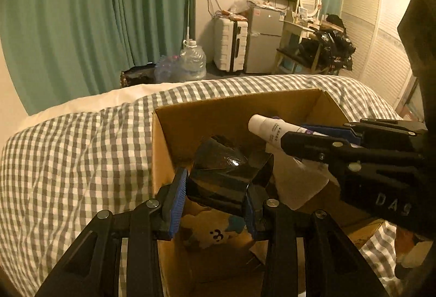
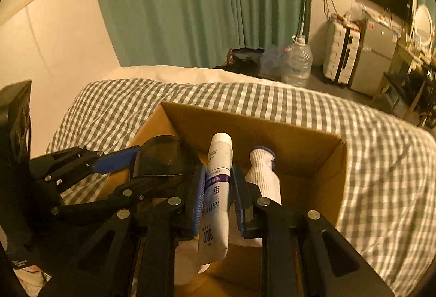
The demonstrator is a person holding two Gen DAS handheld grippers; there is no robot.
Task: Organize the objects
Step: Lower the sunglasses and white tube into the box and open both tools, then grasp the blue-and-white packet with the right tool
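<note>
An open cardboard box (image 1: 174, 131) sits on a bed with a grey checked cover; it also shows in the right wrist view (image 2: 308, 150). My left gripper (image 1: 215, 201) is shut on a dark glossy packet (image 1: 229, 169) and holds it over the box's left part; the packet also shows in the right wrist view (image 2: 163, 158). My right gripper (image 2: 216, 201) is shut on a white tube (image 2: 218, 182) with a purple band, cap forward, over the box. The tube also shows in the left wrist view (image 1: 269, 131). A white sock (image 2: 264, 174) lies inside the box.
The checked bed cover (image 1: 68, 161) surrounds the box. Beyond the bed stand green curtains (image 1: 81, 24), a water jug (image 1: 192, 57), a white suitcase (image 1: 230, 43), a small fridge (image 1: 263, 41) and a cluttered dresser (image 1: 308, 24). A patterned item (image 1: 215, 237) lies low in the box.
</note>
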